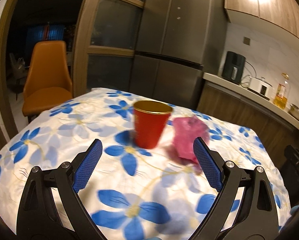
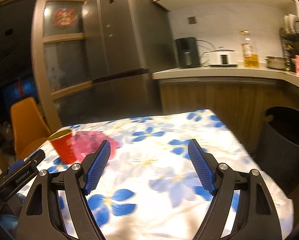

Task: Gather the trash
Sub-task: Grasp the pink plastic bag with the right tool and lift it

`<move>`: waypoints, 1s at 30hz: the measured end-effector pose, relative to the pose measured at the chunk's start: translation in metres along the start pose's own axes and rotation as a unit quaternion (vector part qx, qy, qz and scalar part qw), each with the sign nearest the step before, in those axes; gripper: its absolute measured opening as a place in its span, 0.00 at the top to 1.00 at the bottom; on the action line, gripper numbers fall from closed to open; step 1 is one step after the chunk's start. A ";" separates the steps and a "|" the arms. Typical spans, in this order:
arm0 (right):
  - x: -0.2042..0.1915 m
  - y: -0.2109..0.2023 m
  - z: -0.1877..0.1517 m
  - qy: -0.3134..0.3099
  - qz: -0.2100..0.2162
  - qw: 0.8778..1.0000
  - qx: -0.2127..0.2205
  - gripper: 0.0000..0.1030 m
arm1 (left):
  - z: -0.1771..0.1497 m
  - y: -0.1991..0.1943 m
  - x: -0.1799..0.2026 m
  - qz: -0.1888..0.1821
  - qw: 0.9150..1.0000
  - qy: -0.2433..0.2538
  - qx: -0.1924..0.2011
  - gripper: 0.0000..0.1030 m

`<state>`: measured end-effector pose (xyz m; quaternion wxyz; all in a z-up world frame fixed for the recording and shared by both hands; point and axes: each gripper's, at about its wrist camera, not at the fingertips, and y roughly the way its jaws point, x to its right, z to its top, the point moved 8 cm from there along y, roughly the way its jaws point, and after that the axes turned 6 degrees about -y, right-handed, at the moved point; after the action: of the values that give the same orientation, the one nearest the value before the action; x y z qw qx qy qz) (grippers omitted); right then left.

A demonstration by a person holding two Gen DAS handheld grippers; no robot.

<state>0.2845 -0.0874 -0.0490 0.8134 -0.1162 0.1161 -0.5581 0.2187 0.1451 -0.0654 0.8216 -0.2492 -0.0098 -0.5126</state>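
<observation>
Cup (image 1: 151,127) upright on floral table (image 1: 49,132), pink wrapper (image 1: 189,138) just right, left gripper (image 1: 147,146) and right gripper (image 2: 149,147) both spread, empty

Glossy red cup (image 1: 151,127), floral cloth (image 1: 113,180)

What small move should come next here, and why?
Probably ease the left gripper forward onto the red cup: its jaws are open and empty, the cup stands upright just ahead, beside the pink wrapper, and neither is collected yet.
</observation>
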 end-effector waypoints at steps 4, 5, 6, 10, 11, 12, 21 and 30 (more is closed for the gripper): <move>-0.033 0.022 0.002 -0.012 0.031 0.999 -0.006 0.24 | 0.008 0.003 -0.020 0.011 1.000 -0.011 0.003 0.12; -0.043 0.030 0.003 -0.015 0.039 0.999 -0.008 0.24 | 0.010 0.003 -0.025 0.015 1.000 -0.013 0.006 0.12; -0.051 0.035 0.002 -0.018 0.046 0.999 -0.009 0.24 | 0.012 0.003 -0.030 0.019 1.000 -0.014 0.007 0.12; -0.083 0.062 0.002 -0.029 0.071 0.997 -0.018 0.24 | 0.017 0.006 -0.045 0.025 0.999 -0.023 0.008 0.12; -0.091 0.070 0.002 -0.031 0.076 0.996 -0.022 0.24 | 0.019 0.007 -0.049 0.027 0.999 -0.024 0.008 0.12; -0.096 0.075 0.003 -0.033 0.078 0.996 -0.024 0.24 | 0.021 0.007 -0.052 0.029 0.999 -0.024 0.008 0.12; -0.119 0.123 -0.007 -0.043 0.071 0.994 -0.070 0.24 | 0.045 0.016 -0.065 0.024 0.999 -0.030 0.017 0.12; -0.120 0.141 -0.022 -0.039 0.077 0.990 -0.112 0.61 | 0.066 0.047 -0.051 0.003 1.000 -0.022 0.010 0.12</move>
<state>0.3596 0.0724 -0.1079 0.8400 -0.2192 0.1544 -0.4718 0.2507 0.2317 -0.0405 0.8251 -0.2523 -0.0325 -0.5045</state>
